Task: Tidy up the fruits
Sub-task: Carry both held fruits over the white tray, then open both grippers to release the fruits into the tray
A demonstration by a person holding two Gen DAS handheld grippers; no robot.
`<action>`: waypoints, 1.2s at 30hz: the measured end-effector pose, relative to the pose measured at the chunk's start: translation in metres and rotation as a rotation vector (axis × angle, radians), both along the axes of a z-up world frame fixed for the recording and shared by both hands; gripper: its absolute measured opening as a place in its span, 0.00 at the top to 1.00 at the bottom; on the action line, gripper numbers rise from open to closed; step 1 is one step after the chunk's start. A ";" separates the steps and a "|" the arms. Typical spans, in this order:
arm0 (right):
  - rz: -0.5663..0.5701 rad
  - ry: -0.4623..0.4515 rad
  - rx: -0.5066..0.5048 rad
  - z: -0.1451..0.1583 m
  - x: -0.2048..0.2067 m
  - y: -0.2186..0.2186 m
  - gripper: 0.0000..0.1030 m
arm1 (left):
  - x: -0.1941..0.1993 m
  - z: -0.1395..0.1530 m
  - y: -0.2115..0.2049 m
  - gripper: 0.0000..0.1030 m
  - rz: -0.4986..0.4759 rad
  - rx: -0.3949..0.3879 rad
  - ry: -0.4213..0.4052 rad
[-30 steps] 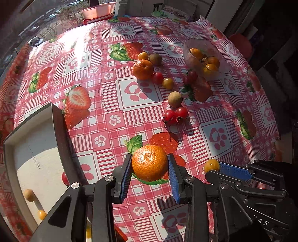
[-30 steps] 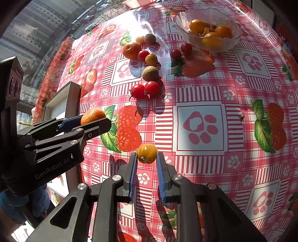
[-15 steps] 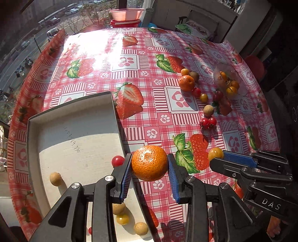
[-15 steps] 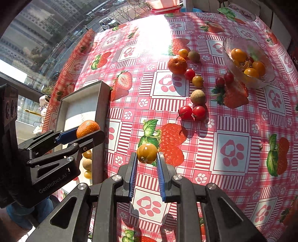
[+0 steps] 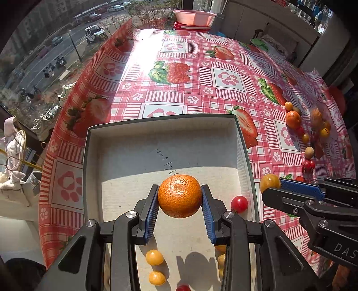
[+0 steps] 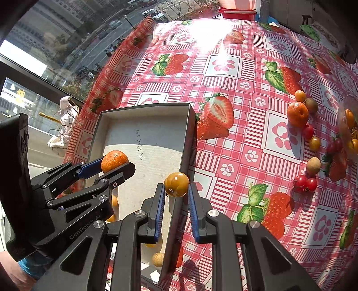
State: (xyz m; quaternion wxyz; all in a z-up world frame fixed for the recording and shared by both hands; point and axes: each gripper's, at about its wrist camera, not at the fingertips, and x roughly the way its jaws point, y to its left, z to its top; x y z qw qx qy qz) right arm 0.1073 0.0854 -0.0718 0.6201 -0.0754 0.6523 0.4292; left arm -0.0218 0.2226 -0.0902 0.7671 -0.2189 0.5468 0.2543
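My left gripper [image 5: 180,198] is shut on an orange mandarin [image 5: 179,195] and holds it above the inside of the grey cardboard box [image 5: 161,118]. It also shows in the right wrist view [image 6: 114,160]. My right gripper [image 6: 176,190] is shut on a small yellow-brown tomato [image 6: 176,184] above the box's right wall [image 6: 186,143]. That tomato also shows in the left wrist view [image 5: 269,183]. The box holds a red cherry tomato [image 5: 239,203] and several small yellow fruits [image 5: 154,257].
Loose fruits lie on the strawberry tablecloth at the right: a mandarin [image 6: 297,113], red cherry tomatoes [image 6: 305,183], a brown longan [image 6: 313,165] and others. A glass bowl [image 6: 348,125] with fruit is at the right edge. A pink basin [image 5: 194,17] stands at the far edge.
Both grippers have swung left with their fruits. The left one now holds the mandarin over the box interior; the right one holds the tomato over the box's right wall.
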 end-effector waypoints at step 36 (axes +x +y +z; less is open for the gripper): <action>0.065 0.035 -0.078 -0.026 -0.013 0.070 0.30 | -0.030 -0.021 0.046 0.01 0.097 0.031 0.118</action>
